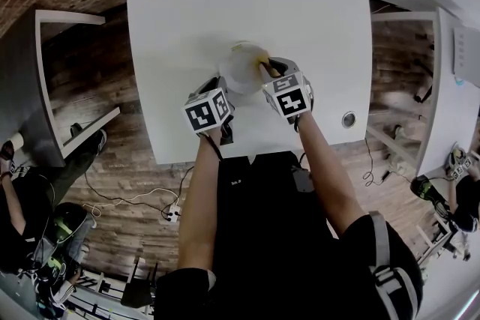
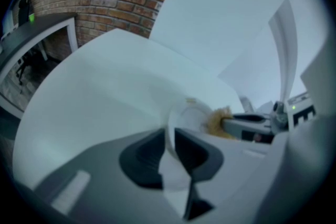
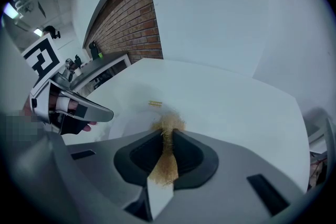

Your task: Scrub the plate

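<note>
A white plate [image 1: 241,70] is held above the white table [image 1: 180,19], seen near the middle of the head view. My left gripper [image 2: 169,150] is shut on the plate's [image 2: 191,117] rim, which stands on edge between its jaws. My right gripper [image 3: 168,145] is shut on a tan fibrous scrubber [image 3: 167,152], whose tip presses against the plate's [image 3: 131,113] face. The scrubber [image 2: 219,122] also shows in the left gripper view against the plate, and as a yellow spot [image 1: 262,58] in the head view. The two grippers [image 1: 225,90] [image 1: 271,70] sit close together, one on each side of the plate.
The white table ends at a front edge close to my body. A round metal insert [image 1: 349,119] sits near its right front corner. A grey shelf unit [image 1: 45,79] stands to the left over a wood floor [image 1: 135,183] with cables; a brick wall [image 3: 126,21] lies behind.
</note>
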A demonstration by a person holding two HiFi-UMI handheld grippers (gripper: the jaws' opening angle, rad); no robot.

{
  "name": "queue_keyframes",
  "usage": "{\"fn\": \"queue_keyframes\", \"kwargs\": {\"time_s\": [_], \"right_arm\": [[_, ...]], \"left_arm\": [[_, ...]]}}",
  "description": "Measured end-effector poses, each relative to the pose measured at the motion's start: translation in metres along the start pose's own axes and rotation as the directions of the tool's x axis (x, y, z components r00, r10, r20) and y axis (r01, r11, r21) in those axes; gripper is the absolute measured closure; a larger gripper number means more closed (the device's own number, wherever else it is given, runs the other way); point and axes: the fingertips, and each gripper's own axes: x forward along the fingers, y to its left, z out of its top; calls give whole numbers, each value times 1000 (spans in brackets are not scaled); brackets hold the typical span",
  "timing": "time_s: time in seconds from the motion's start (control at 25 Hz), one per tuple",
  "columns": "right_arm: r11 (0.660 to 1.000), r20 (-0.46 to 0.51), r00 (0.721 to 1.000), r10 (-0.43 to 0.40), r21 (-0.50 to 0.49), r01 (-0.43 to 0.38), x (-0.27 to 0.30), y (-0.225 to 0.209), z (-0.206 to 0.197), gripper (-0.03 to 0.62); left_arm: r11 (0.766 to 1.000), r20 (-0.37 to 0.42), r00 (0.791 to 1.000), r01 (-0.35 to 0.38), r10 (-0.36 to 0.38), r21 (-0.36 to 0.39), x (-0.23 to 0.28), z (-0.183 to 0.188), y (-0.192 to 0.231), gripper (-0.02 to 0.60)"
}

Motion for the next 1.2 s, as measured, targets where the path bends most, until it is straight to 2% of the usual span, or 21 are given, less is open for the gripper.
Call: {"fn": "queue_keyframes", "kwargs": {"time_s": [0.52, 0.68, 0.84, 1.2], "right_arm": [[1000, 52, 999, 4, 26, -5, -22, 8, 12, 542], [999, 69, 998, 8, 42, -11, -29, 10, 19, 542], [999, 81, 997, 7, 53, -11, -37, 12, 26, 542], [997, 136, 991, 0, 81, -11, -59, 23, 41, 542]], "left_arm": [[999, 68, 998, 9, -11, 32, -27, 16, -6, 530], [999, 90, 996, 17, -21, 51, -38, 27, -13, 575], [996, 96, 995, 31, -38, 79, -44, 33, -24, 577], [992, 176, 983, 37, -58, 118, -69, 56, -36, 578]]}}
